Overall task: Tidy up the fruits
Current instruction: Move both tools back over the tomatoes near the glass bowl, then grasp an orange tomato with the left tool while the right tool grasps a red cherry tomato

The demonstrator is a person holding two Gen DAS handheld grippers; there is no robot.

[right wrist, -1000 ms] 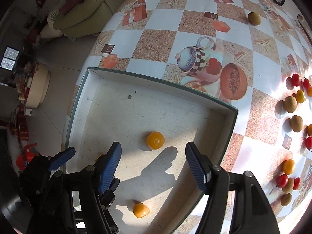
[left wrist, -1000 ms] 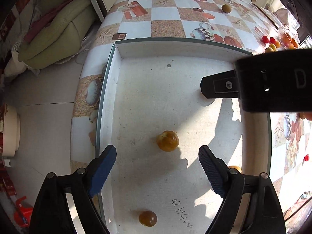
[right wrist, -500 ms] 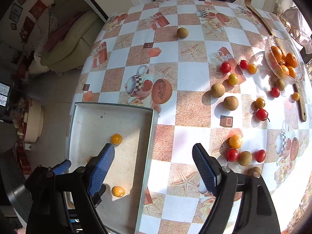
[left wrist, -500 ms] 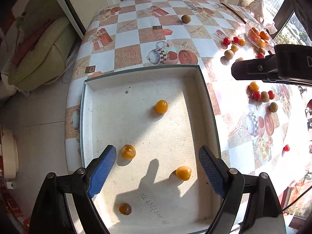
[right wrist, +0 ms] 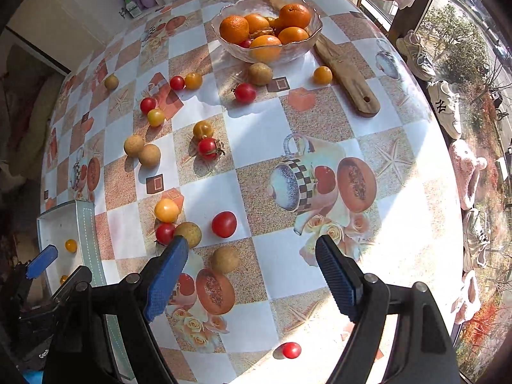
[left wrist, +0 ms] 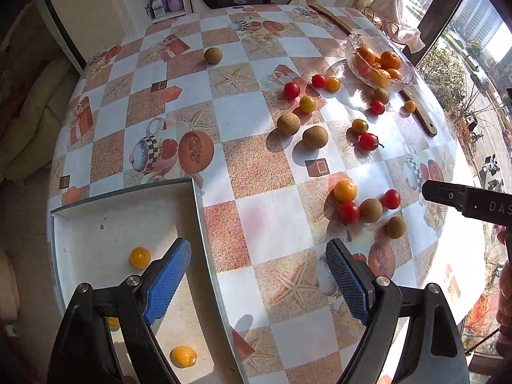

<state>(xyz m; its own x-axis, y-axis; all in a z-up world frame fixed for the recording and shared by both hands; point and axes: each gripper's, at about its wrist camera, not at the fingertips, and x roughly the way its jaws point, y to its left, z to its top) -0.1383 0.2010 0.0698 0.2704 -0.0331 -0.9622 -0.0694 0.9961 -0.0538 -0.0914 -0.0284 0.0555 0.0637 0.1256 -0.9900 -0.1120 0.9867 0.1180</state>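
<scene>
The fruits are in two groups, and I take the white tray (left wrist: pixel 80 224) as my landmark. Inside the tray I see yellow tomatoes: one (left wrist: pixel 140 257) near its middle and one (left wrist: pixel 183 356) closer to me. Beside the tray, on the checkered surface (left wrist: pixel 243 115), many small fruits lie loose: a yellow tomato (left wrist: pixel 345 190), a red tomato (left wrist: pixel 348 212) touching a brown round fruit (left wrist: pixel 370 210), and two more brown fruits (left wrist: pixel 288 124) farther from the tray. Far from the tray stands a glass bowl (right wrist: pixel 230 44) with oranges (right wrist: pixel 234 28).

My left gripper (left wrist: pixel 257 284) hangs over the tray's side wall. Its jaws are wide apart with nothing between them; one blue pad is above the tray, the other above the bare surface. No fruit touches them.

My right gripper (right wrist: pixel 249 275) is well away from the tray, above the surface. Its jaws are also wide apart and empty. A brown fruit (right wrist: pixel 224 259) lies between them in the picture, nearer to the pad on the tray's side, and another brown fruit (right wrist: pixel 188 233) is just behind that pad's tip. A small red tomato (right wrist: pixel 291 350) lies lower, between the two arms of this gripper.
</scene>
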